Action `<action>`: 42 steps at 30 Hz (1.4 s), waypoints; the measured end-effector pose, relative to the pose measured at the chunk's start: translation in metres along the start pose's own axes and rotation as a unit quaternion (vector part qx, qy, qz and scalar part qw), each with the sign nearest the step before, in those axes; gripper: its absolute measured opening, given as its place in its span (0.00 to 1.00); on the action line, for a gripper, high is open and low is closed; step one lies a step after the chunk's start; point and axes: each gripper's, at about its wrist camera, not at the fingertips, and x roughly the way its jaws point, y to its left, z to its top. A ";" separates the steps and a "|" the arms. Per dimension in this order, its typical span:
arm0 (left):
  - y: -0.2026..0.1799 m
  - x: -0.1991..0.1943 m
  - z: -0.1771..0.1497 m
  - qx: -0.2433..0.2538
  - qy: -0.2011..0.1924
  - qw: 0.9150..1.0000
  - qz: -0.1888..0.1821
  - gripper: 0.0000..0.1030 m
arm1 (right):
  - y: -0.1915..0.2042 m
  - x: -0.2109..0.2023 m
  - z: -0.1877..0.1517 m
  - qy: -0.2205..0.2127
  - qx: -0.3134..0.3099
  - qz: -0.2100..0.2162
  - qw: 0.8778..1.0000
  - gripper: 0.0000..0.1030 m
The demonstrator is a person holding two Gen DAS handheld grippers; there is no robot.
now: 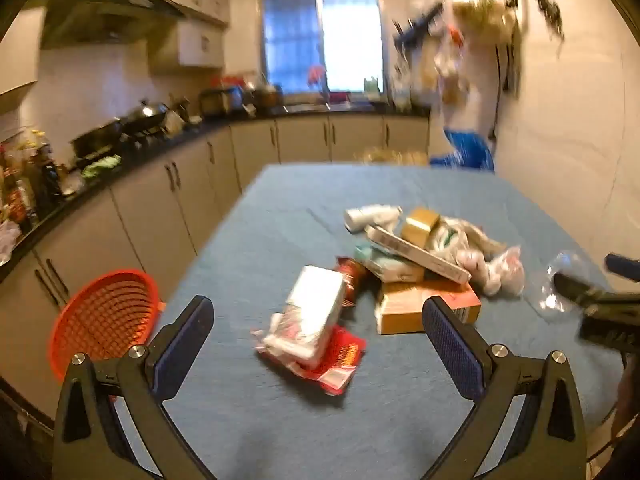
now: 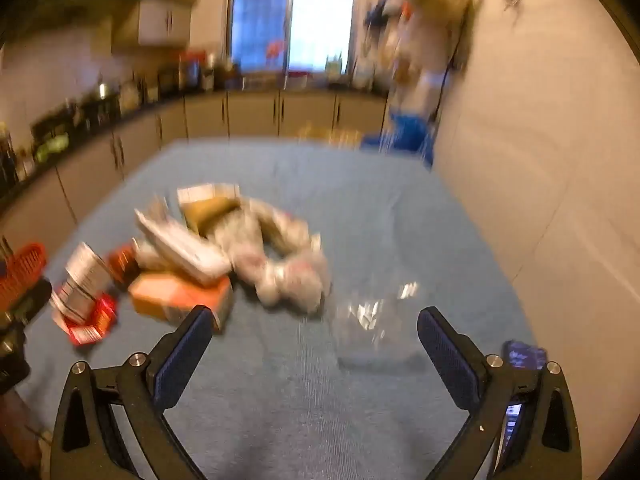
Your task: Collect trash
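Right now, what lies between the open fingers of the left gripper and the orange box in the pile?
In the left wrist view, a white packet on a red wrapper lies between the left gripper and the orange box.

Black gripper (image 1: pixel 318 320) frame, blue pads (image 1: pixel 454 346), silver screws (image 1: pixel 499 350).

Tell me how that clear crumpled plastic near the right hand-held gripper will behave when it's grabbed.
The clear plastic looks thin and see-through, so it is probably very light and may slide on the blue cloth when nudged. Its creased glints suggest it will crush flat rather than resist. The right hand-held gripper stands open before it.
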 end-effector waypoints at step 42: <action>0.035 -0.025 -0.034 -0.039 -0.040 0.997 0.058 1.00 | 0.051 -0.023 -0.018 -0.051 -0.044 0.044 0.997 0.99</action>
